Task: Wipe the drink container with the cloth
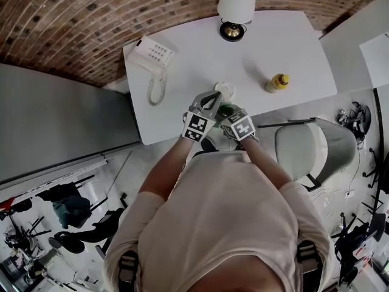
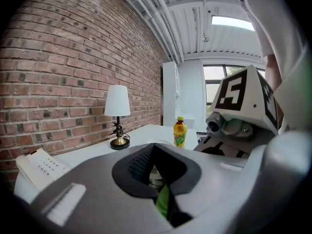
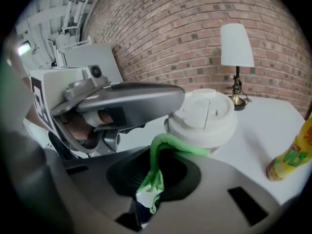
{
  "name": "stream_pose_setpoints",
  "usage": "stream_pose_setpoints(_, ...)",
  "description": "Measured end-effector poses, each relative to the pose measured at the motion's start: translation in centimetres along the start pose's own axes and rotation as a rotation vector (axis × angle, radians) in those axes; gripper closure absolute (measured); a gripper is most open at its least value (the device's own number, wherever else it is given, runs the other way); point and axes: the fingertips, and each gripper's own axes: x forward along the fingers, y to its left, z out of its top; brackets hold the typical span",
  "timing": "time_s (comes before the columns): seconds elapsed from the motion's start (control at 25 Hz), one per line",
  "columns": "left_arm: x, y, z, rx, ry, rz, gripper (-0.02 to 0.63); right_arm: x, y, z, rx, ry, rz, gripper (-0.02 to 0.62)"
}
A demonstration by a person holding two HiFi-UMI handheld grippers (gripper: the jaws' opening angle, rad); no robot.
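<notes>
While the right gripper (image 3: pixel 156 155) is clamped on the green cloth (image 3: pixel 184 147), the cloth lies against the cup (image 3: pixel 204 116) just under its lid. Cup stands near the table (image 1: pixel 292 47) front edge. Left gripper (image 2: pixel 153 147) jaws are together, holding nothing I can make out, tips beside the lid. Cup is likely light, thin-walled paper that tips and dents easily, so brace at the stiffer lid rim and wipe gently. Cloth is limp and will wrap.
</notes>
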Motion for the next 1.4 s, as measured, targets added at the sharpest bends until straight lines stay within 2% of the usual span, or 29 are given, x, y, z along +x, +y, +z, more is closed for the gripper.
stream_pose_setpoints(0.28, 0.1, -0.1, 0.0, -0.007, -0.001, 0.006, 0.598, -0.8, -0.1, 0.3, -0.021, 0.006, -0.004, 0.552)
stream_pose_setpoints(0.72, 0.1, 0.0, 0.1, -0.045, 0.003, 0.014, 0.597, -2.9, 0.1, 0.5, 0.001, -0.025, 0.007, 0.552)
stream_pose_setpoints(0.84, 0.1, 0.2, 0.2, -0.106, -0.004, 0.013, 0.597, -4.0, 0.5, 1.6, -0.014, -0.067, 0.020, 0.552)
stream_pose_setpoints(1.04, -0.2, 0.2, 0.5, -0.102, 0.026, 0.036, 0.597, -6.0, -0.1, 1.6, -0.034, -0.104, 0.003, 0.552)
stream_pose_setpoints(1.4, -2.7, 1.6, 4.2, -0.133, -0.058, 0.144, 0.597, -11.0, -1.5, 6.1, -0.058, -0.282, -0.024, 0.552)
